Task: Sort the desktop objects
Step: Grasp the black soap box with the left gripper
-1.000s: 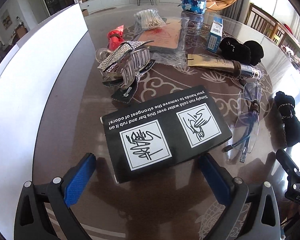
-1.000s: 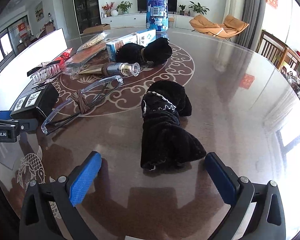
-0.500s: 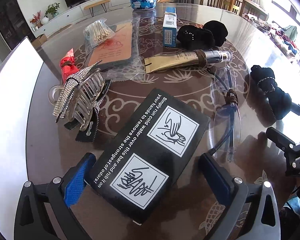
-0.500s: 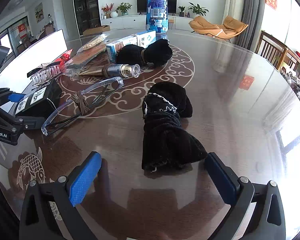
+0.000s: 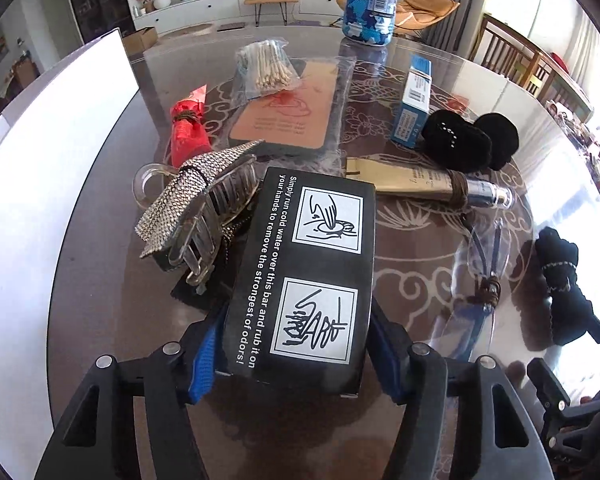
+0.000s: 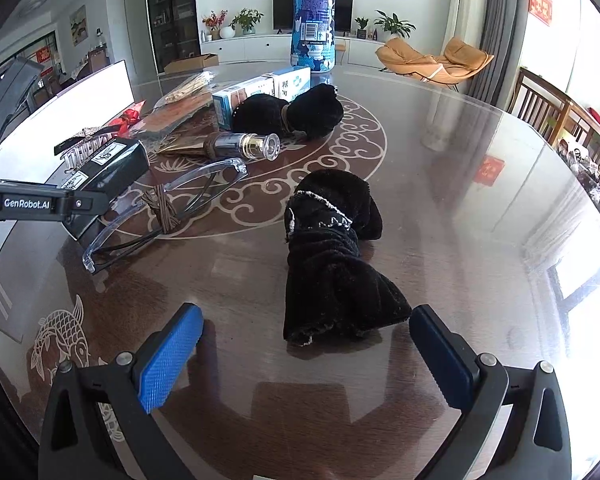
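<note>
Your left claw (image 5: 296,354) is clamped on the near end of the black box (image 5: 306,276), one blue pad against each long side. The box's long axis runs from 6 o'clock toward 12 o'clock in the left wrist view, tilted slightly to 1, printed face up, its text reading sideways along the left edge. At the box's 10 o'clock a rhinestone hair clip (image 5: 198,216) sits just beside it, touching or nearly so; you cannot tell which. At 2 o'clock a gold tube (image 5: 432,184) lies crosswise, cap toward 3 o'clock. Clear glasses (image 5: 484,264) lie at the box's 3 o'clock on the counter (image 5: 100,240).

Your right claw (image 6: 306,354) stands wide and holds nothing. A black velvet bow (image 6: 332,256) lies on the counter between its pads at 12 o'clock, long axis running from 6 to 12, near end just short of the pads. From this view the box (image 6: 108,172) shows at 10 o'clock in the left claw.
</note>
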Demonstrator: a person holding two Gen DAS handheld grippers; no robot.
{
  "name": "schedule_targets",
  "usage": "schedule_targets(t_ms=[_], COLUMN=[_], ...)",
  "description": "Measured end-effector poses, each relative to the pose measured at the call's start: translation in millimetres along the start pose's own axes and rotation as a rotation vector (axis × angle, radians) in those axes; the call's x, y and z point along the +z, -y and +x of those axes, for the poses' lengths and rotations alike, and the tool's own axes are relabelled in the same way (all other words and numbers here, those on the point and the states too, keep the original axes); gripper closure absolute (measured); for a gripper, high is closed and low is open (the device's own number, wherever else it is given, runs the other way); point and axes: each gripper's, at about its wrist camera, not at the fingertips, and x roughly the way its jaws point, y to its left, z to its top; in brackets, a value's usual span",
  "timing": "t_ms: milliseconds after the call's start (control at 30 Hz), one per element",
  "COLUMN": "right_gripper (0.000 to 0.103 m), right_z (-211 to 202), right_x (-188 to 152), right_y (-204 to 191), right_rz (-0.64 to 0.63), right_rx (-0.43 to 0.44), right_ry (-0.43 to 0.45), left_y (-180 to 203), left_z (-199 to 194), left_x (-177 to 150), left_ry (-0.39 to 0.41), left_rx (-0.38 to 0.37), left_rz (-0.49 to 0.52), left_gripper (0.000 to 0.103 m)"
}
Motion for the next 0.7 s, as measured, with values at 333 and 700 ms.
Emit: schedule_targets(t_ms=[333, 700], right_gripper=[0.000, 0.013], right_z=[0.2, 26.1], right_x=[0.4, 31.0], right_y=[2.3, 26.8], right_rz=[0.013, -0.013], right_rx=[0.008, 0.034], right_ry=[0.002, -0.075], left_y=[-7.8, -22.9], left_z=[-20.5, -36.9], left_x=[-38.1, -68.3], left_ry=[-0.008, -0.010], left_rx=[-0.010, -0.048], left_rz=[-0.065, -0.122], left_gripper=[0.043, 0.042])
